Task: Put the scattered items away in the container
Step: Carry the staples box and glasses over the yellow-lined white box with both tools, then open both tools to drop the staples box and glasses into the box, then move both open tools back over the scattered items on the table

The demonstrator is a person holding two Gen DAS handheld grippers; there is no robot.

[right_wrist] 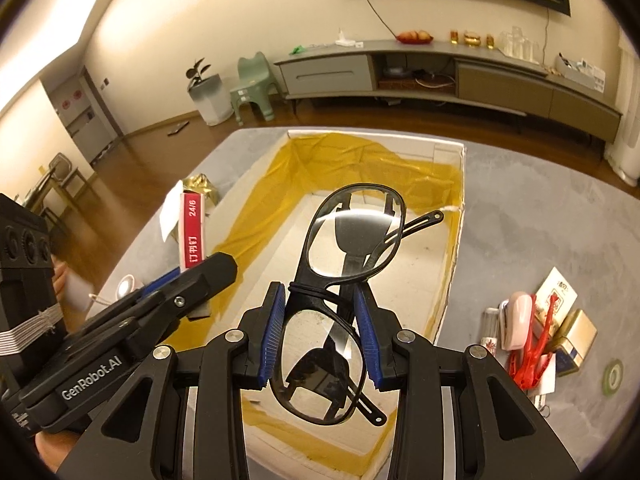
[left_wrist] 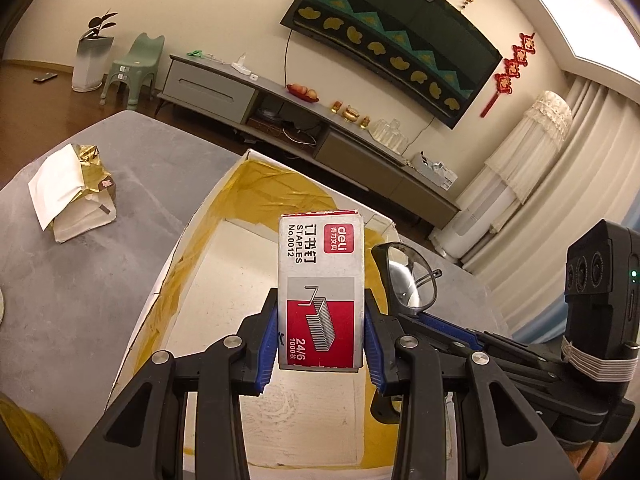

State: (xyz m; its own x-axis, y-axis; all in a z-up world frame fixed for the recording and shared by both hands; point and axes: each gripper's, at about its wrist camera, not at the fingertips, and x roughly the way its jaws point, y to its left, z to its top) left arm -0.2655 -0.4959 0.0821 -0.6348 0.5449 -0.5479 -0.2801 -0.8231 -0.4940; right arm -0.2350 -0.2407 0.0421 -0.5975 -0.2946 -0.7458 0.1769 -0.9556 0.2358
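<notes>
your left gripper (left_wrist: 320,332) is clamped on the staple box (left_wrist: 321,292), blue pads pressing both sides, box upright above the open white box (left_wrist: 168,276) with yellow tape lining its walls. your right gripper (right_wrist: 320,332) pinches the black glasses (right_wrist: 340,292) at the bridge, one lens above the pads, one below, also held over the white box (right_wrist: 460,208). on the grey table (right_wrist: 540,216), right of the box, lies a pile with red pliers (right_wrist: 536,344) and a pink stapler (right_wrist: 518,320). a gold-and-white packet (left_wrist: 72,188) sits on the table's left side.
</notes>
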